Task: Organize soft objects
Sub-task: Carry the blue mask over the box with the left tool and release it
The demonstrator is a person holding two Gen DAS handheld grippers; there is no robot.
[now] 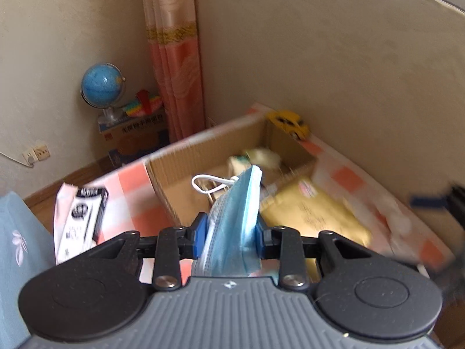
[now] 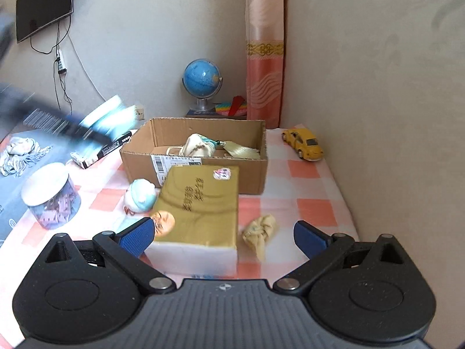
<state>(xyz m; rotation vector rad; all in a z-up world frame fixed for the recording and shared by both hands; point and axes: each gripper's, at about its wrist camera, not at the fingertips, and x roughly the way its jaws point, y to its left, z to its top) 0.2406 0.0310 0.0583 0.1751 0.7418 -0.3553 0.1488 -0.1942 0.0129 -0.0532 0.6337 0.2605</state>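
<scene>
Left hand-held gripper point(image 1: 231, 237) is clamped on a blue face mask point(image 1: 235, 221), long axis pointing ahead toward the cardboard box point(image 1: 162, 174) directly beyond. Right hand-held gripper point(image 2: 223, 237), jaws spread and empty, is aimed at the tissue pack point(image 2: 200, 212).

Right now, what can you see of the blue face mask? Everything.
The face mask is a light blue pleated disposable one, thin non-woven fabric by the look, with a white elastic ear loop curling off its upper left. It is crumpled and folded, standing on edge, pinched between the blue pads of the left claw. It hangs in the air in front of the open cardboard box, touching nothing but the pads.
</scene>
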